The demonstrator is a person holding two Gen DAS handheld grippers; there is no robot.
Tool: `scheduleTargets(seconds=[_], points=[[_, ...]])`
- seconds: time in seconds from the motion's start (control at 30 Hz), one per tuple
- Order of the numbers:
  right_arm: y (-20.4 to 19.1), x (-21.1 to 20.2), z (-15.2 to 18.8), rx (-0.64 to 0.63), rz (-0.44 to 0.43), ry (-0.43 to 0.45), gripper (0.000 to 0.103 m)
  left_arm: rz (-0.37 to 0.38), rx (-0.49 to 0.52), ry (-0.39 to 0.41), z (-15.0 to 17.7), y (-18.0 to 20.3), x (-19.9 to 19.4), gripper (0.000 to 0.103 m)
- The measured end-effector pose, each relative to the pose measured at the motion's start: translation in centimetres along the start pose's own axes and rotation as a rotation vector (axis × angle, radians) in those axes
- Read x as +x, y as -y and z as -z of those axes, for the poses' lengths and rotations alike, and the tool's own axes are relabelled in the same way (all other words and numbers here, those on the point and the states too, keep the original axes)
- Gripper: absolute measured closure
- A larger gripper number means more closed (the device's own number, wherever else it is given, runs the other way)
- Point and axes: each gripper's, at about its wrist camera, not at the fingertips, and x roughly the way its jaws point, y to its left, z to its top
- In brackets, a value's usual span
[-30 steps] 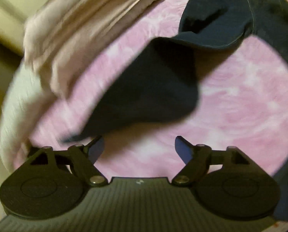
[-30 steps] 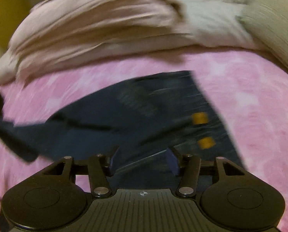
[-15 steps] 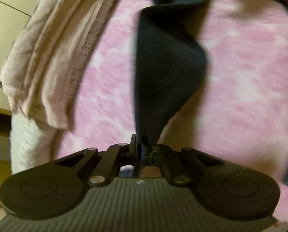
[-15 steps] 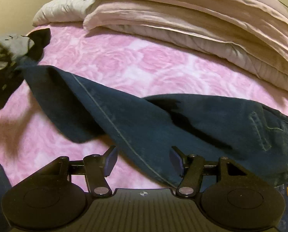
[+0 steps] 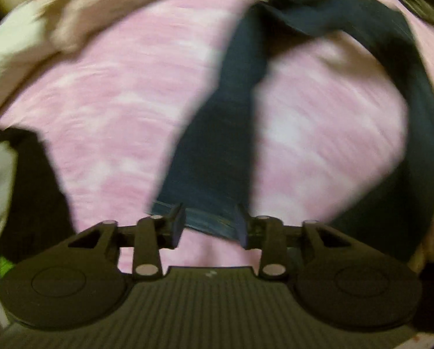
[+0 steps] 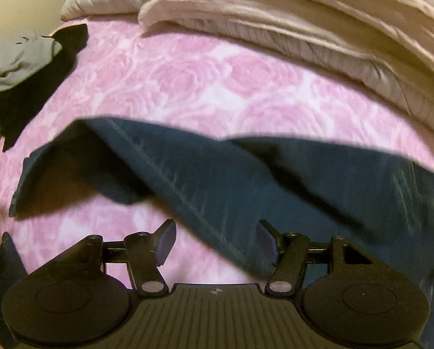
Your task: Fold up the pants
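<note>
**A:** Start with my left wrist view. What do you get?

**B:** Mostly blur. The left gripper [image 5: 209, 226] hangs over the pink rose-print bedspread [image 5: 106, 110], and its jaws have just been opening. They stand partly apart, with the hem end of one leg of the dark blue jeans [image 5: 214, 157] lying in the gap. I see space between the pads and the cloth, so I read it as let go, not pinched.

**A:** Where does that leg run?

**B:** Up and away from the fingers toward the top of the view, where it meets a bunched dark mass I can't sort out. A second dark band curves down the right edge; the smear hides whether it is the other leg. At the left edge there is a black garment [image 5: 33, 192], cut off by the frame.

**A:** Right wrist view?

**B:** Sharper. My right gripper [image 6: 215, 242] has its jaws wide and grips nothing. They have crept slightly wider. The jeans [image 6: 246, 180] lie across the bedspread [image 6: 187, 81] in front of it, one stitched seam running diagonally down between the fingers. The cloth passes under the gap, but neither pad presses it.

**A:** Anything else?

**B:** Folded beige bedding [image 6: 304, 20] stacked beyond. A grey garment [image 6: 16, 58] over something black at the left, with a scrap of green, all cropped. The waistband end runs off the right edge.
</note>
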Motion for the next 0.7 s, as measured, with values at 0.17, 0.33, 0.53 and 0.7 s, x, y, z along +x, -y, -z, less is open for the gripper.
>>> scheduleTargets(seconds=[0.17, 0.33, 0.53, 0.7], points=[[-1.2, 0.8, -3.0, -0.209, 0.014, 0.053, 0.045, 0.037, -0.216, -0.051, -1.6, -6.0, 5.4, 0.056], [-0.6, 2.2, -4.2, -0.289, 0.057, 0.055, 0.044, 0.114, -0.224, -0.189, -1.3, -7.9, 11.6, 0.056], [1.8, 4.1, -4.9, -0.410, 0.143, 0.040, 0.044, 0.115, -0.154, -0.172, -1.7, -7.4, 10.4, 0.098], [4.2, 6.2, -6.9, -0.504, 0.163, 0.010, 0.043, 0.004, -0.145, -0.048, -3.0, -9.9, 4.1, 0.098]])
